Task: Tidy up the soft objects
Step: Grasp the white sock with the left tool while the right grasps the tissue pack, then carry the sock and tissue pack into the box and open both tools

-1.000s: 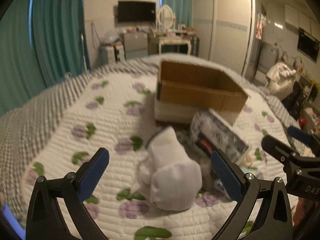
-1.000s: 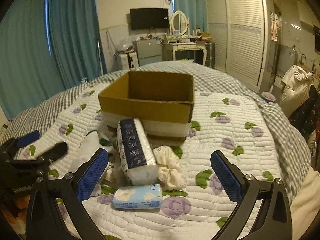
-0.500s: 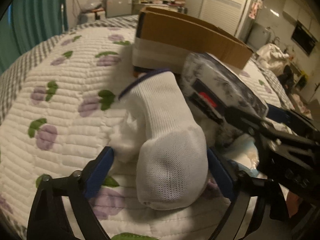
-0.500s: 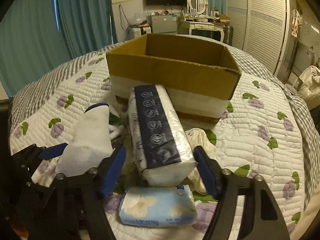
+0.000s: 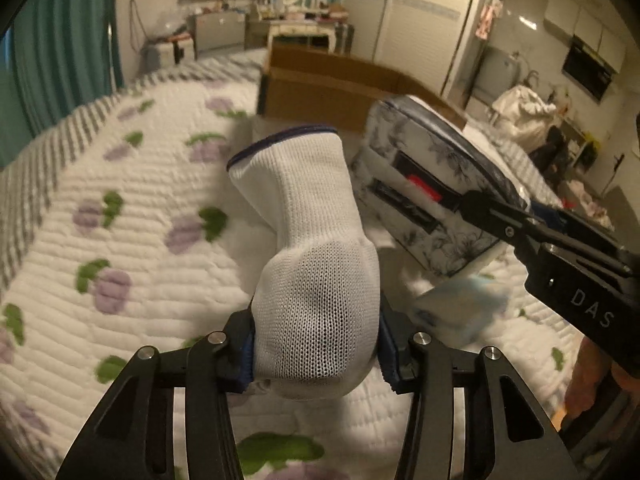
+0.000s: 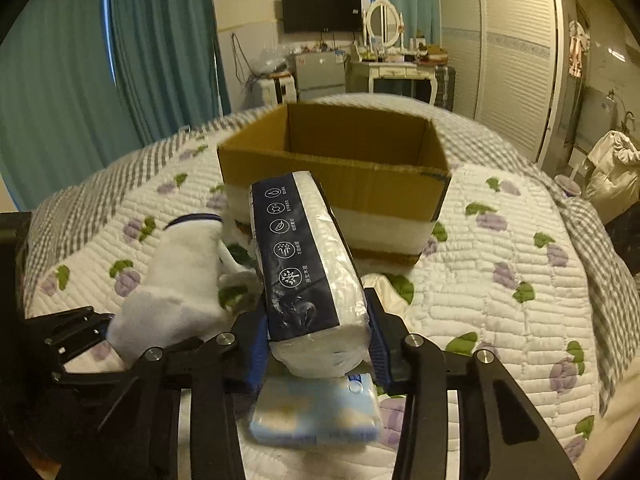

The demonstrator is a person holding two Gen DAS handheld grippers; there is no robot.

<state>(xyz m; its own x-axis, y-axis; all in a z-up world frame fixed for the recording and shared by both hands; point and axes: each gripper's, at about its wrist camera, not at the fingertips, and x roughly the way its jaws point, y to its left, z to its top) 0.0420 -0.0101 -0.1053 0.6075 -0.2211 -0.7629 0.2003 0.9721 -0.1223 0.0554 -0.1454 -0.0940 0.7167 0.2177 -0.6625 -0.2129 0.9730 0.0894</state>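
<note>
The left gripper (image 5: 316, 354) is pinching the white glove (image 5: 308, 256) at its closed end, cuff pointing toward the cardboard box (image 6: 340, 172). The right gripper (image 6: 318, 340) is pinching the tissue pack (image 6: 308, 264) across its near end, long axis aimed at the box. Both items are sitting near the middle of the bed, just in front of the box; whether they are clear of the quilt cannot be told.

Procedure, as judged: keep both grips firm but avoid crushing. Raise each item above the box rim before moving forward. Release only once it is over the opening. Move the 2 grippers on separate paths, since they are working close together.

A small blue tissue packet (image 6: 316, 412) is lying under the right gripper on the quilt (image 6: 500, 280), which is white with purple flowers. Teal curtains (image 6: 160, 60), a wardrobe (image 6: 500, 40) and a wall television (image 6: 322, 11) are standing beyond the bed.
</note>
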